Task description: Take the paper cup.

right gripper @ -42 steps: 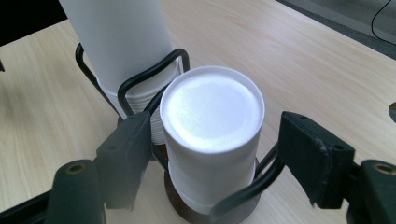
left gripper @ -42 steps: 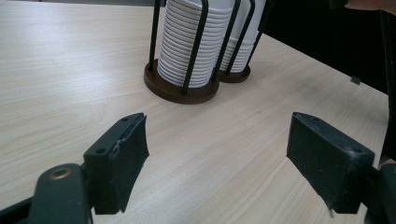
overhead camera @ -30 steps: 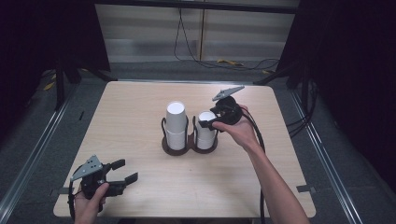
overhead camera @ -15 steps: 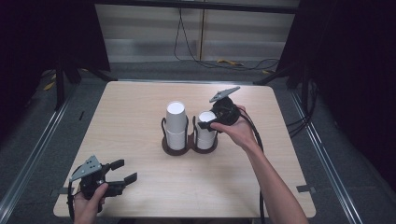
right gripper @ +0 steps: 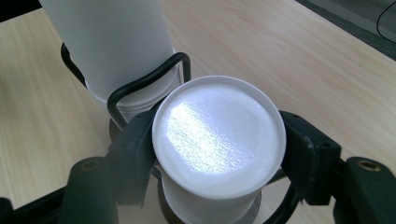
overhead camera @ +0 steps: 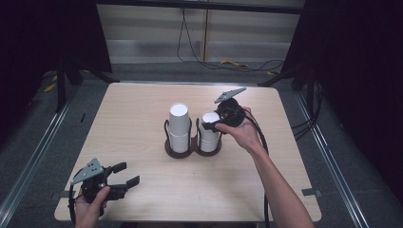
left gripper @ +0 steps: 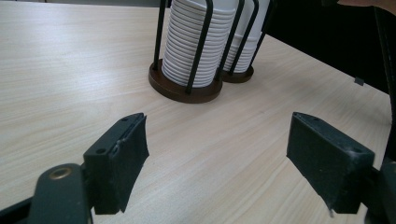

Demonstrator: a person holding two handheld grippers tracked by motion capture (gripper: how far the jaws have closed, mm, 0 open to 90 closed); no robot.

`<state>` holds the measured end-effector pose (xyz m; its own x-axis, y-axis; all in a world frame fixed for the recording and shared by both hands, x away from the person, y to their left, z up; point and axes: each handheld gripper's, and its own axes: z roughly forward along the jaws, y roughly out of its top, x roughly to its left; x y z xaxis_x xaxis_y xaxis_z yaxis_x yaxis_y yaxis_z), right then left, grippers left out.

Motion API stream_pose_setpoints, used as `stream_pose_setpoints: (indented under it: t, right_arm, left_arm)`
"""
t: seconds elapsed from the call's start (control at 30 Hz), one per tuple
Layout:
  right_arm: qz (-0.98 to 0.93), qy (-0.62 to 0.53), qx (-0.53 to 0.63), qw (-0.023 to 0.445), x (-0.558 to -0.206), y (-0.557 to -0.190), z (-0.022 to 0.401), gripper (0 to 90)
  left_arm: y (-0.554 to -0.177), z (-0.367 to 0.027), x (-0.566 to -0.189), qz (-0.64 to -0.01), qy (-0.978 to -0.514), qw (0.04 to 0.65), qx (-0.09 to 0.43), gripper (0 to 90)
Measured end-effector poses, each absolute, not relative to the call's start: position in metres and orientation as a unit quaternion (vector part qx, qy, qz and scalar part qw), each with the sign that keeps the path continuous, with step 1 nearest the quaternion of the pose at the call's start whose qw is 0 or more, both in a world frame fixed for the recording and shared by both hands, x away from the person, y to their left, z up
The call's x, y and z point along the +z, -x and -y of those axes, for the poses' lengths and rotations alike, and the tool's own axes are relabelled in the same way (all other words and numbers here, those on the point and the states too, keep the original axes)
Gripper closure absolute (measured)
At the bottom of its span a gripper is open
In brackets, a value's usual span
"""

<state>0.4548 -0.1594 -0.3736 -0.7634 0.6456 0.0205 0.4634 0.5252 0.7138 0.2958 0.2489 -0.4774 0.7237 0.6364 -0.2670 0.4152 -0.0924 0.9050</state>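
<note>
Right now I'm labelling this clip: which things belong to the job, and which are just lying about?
In the job:
- right gripper, jaws around the shorter cup stack
- cup holder
- taller cup stack

Lying about:
- left gripper, open, off at the table corner
- floor cables

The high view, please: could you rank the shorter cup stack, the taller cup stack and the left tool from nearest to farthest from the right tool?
1. The shorter cup stack, on the holder's right side, sits between the right tool's jaws.
2. The taller cup stack, on the holder's left side.
3. The left tool, at the table's near left corner.
</note>
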Motion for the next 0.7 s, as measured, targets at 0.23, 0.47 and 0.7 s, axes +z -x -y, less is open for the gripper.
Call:
stream_pose_setpoints:
  t: [0.23,0.47,0.7]
  right_arm:
    - [-0.864,-0.318,0.371,0.119,-0.3712,-0.4538,0.161,33.5]
    - [-0.86,-0.321,0.38,0.119,-0.3672,-0.4525,0.1642,34.1]
    - [-0.853,-0.327,0.39,0.115,-0.3645,-0.4522,0.1682,34.4]
  left_arm:
    - [-0.2962,-0.2489,-0.4775,-0.36,-0.733,0.568,0.099,20.2]
    - [-0.2969,-0.2503,-0.478,-0.362,-0.734,0.566,0.1,20.2]
    - [-0.2971,-0.2503,-0.4787,-0.365,-0.733,0.565,0.097,20.2]
